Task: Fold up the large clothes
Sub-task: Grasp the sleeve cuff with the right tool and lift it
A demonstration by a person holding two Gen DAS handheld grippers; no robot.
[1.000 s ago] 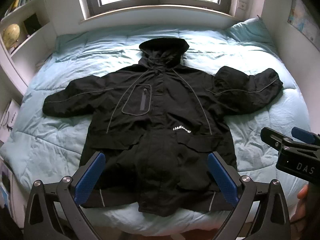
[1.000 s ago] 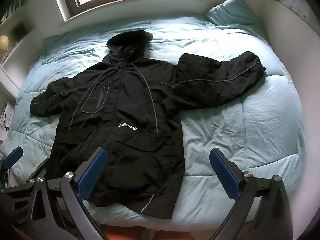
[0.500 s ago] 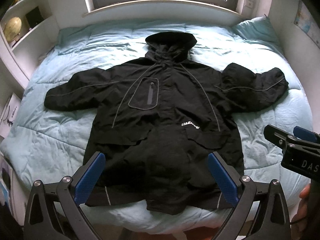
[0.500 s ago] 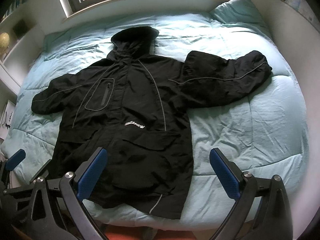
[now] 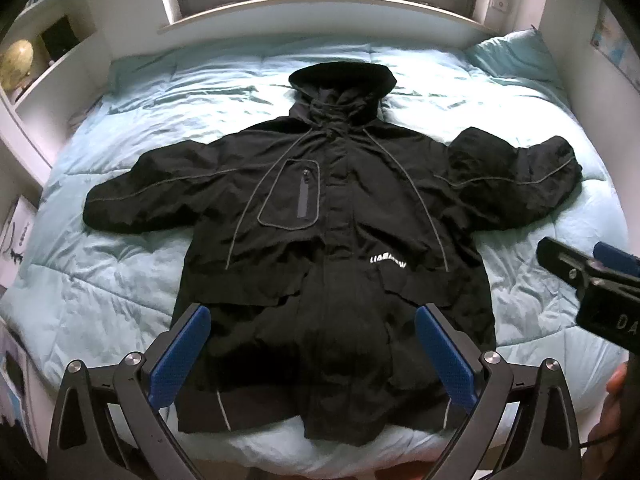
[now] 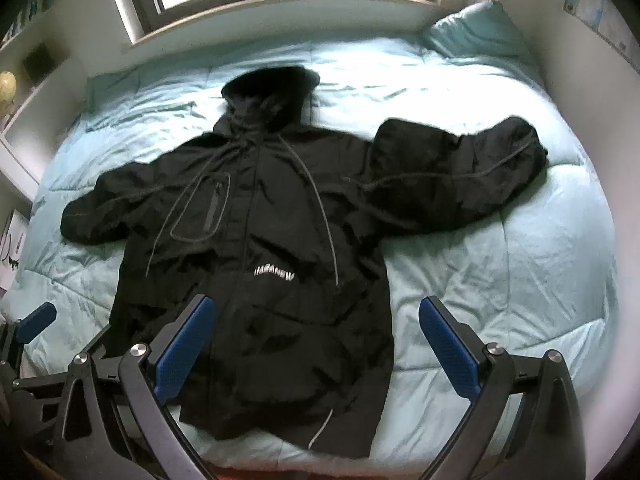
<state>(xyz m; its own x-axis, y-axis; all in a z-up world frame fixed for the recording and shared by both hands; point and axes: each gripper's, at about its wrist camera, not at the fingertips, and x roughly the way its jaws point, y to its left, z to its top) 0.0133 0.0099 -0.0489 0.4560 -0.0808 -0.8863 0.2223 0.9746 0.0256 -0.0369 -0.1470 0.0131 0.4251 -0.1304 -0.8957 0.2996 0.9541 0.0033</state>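
Jacket [image 5: 332,240] (black, apparently zipped) lies spread flat across duvet [image 5: 120,288].

The bed [image 5: 120,280] is covered by a light blue quilted duvet [image 6: 500,280] with some wrinkles. A black hooded jacket [image 5: 332,248] lies flat on it, front side up, both sleeves spread to the sides. A light blue pillow [image 6: 476,30] rests at the far right corner.

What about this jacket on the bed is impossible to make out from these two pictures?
- Jacket hem, left wrist view: partly covered by the left tongs.
- White chest lettering, right wrist view: blurred, unreadable.
- Jacket's back: pressed against the duvet.
- Right tongs, right wrist view: hide the lower front.
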